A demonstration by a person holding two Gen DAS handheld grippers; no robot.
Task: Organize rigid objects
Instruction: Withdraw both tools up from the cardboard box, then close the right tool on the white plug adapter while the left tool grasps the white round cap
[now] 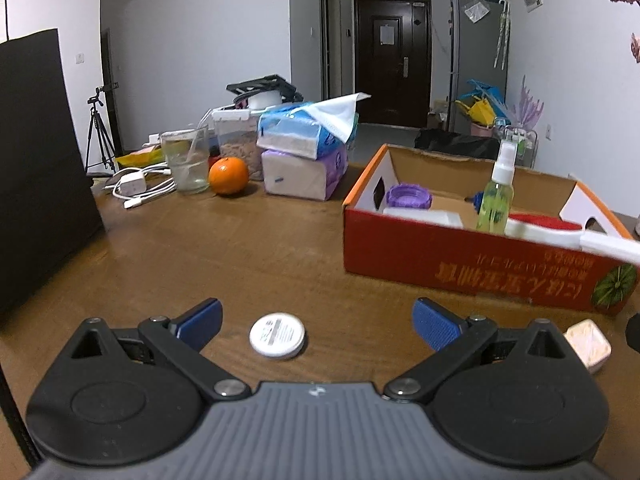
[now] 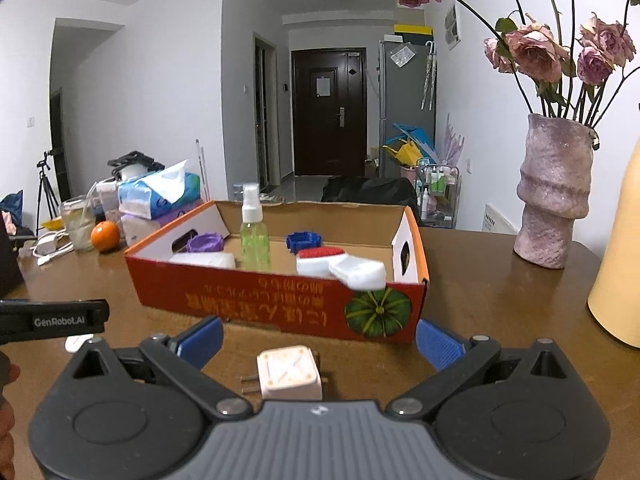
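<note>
Both grippers sit low over the wooden counter [image 1: 260,248], each lined up on one loose item, which looks like staging for two pickups into the cardboard box [image 2: 280,308].

Left gripper [image 1: 316,322]: fingers spread wide, holding nothing. The white round lid [image 1: 278,335] lies flat on the counter between the fingers, nearer the left pad [image 1: 200,318] than the right, touching neither. It is a low disc, so I judge the pads need to come down almost to the counter surface before closing.

Right gripper [image 2: 320,338]: fingers also wide and empty. The white plug adapter [image 2: 289,372] lies on its side between them, roughly centred and close to the gripper body, prongs pointing left. No pad contact visible.

The box stands just beyond both items, toward the counter's far side, long side facing the grippers. Already inside: green spray bottle [image 2: 255,236] upright, purple cap [image 2: 205,243] at the left end, blue cap [image 2: 304,240] toward the back, and a white block [image 2: 208,260] at the front left. The white brush with red bristles [image 2: 340,266] has its handle overhanging the front wall, so it could snag on a drop-in; I'd aim for the open middle of the box.
</note>
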